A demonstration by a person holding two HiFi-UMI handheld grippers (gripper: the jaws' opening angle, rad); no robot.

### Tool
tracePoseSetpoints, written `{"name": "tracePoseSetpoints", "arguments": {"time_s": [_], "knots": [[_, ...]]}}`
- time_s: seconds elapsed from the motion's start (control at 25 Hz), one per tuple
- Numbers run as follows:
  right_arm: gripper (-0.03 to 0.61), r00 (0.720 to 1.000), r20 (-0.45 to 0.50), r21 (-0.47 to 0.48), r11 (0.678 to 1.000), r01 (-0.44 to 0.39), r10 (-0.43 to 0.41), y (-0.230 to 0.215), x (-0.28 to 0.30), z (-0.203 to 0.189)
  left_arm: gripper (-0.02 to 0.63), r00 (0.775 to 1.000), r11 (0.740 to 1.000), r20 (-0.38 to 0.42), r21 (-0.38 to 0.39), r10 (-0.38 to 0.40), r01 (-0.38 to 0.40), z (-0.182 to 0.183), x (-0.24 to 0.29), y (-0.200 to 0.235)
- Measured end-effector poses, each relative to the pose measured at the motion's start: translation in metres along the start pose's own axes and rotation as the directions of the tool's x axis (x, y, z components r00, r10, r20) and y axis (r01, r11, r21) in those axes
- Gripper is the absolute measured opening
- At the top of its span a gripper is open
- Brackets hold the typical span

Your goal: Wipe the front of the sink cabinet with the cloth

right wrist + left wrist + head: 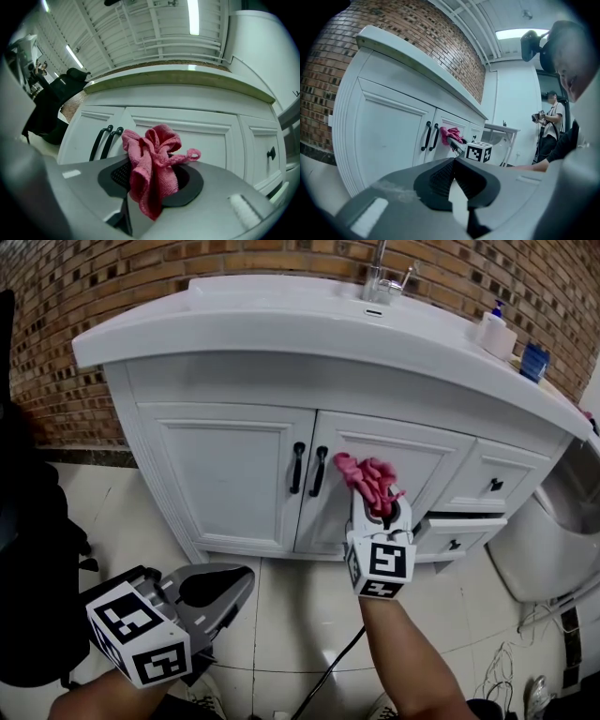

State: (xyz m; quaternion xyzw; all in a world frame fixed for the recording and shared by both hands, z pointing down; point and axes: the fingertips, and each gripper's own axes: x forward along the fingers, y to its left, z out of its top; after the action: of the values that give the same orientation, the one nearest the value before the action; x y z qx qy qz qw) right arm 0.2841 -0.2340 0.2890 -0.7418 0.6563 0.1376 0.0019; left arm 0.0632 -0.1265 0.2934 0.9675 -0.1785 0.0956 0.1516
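Three views, one sink cabinet (225,474) (head downward)

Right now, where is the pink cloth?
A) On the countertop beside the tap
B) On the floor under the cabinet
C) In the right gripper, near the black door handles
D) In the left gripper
C: the right gripper is shut on the pink cloth, raised before the cabinet door beside the black handles, while the left gripper is shut and holds nothing.

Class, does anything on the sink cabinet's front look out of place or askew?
Yes: the lower right drawer sticks out from the cabinet front, while the upper drawer and both doors sit shut. Nothing looks spilled or damaged.
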Motion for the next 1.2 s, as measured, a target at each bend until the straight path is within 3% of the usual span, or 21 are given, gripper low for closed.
{"name": "tracePoseSetpoints", "arguments": {"time_s": [0.56,0.84,1.2], "knots": [[0.146,0.995,-0.093,-0.013,0.999,-0.040,0.038,0.011,-0.010,-0.053,0.005,1.000,1.000,0.001,-0.002,-0.002,0.002,0.003,0.001,0.005],[0.147,0.988,-0.136,0.057,0.996,-0.062,0.069,0.018,-0.016,-0.092,0.005,1.000,1.000,0.007,-0.014,-0.010,0.010,0.005,0.000,0.004],[0.146,0.948,-0.298,0.112,0.990,-0.081,0.111,0.041,-0.031,-0.169,0.005,1.000,1.000,0.004,-0.018,-0.014,0.014,0.004,-0.001,0.004]]}}
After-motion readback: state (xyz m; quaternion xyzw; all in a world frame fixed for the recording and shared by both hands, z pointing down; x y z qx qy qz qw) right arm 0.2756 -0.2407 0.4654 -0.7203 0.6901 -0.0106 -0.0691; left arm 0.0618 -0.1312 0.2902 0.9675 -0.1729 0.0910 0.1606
